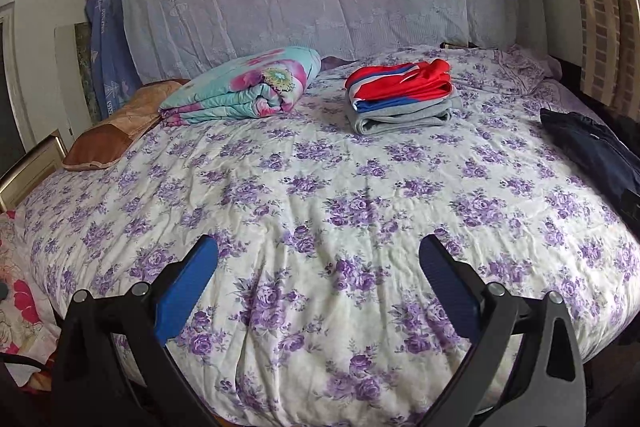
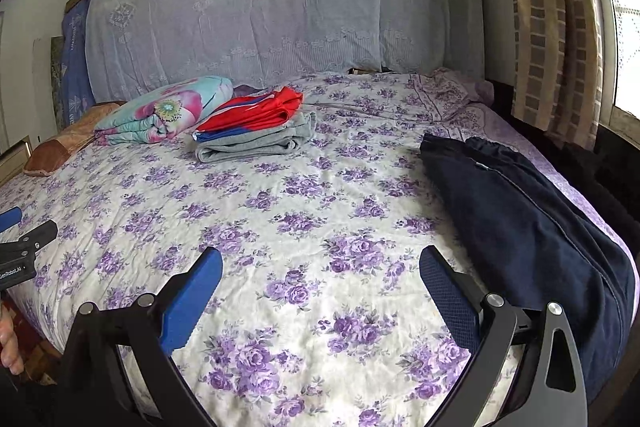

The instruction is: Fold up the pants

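Dark navy pants [image 2: 528,227] lie unfolded along the right side of the bed, their waistband toward the headboard; in the left wrist view only an edge of the pants [image 1: 596,151] shows at far right. My right gripper [image 2: 320,259] hovers open over the floral sheet, its right finger just left of the pants, nothing between its blue pads. My left gripper [image 1: 318,247] is open too, over bare sheet near the front edge of the bed, well left of the pants. Its tip also shows as the left gripper [image 2: 16,227] at the left border of the right wrist view.
The bed [image 1: 320,187] has a white sheet with purple flowers. A folded stack of red, blue and grey clothes [image 1: 400,95] and a rolled floral quilt [image 1: 244,87] sit near the headboard. A brown pillow [image 1: 108,143] lies at left. A curtain [image 2: 556,27] and window are at right.
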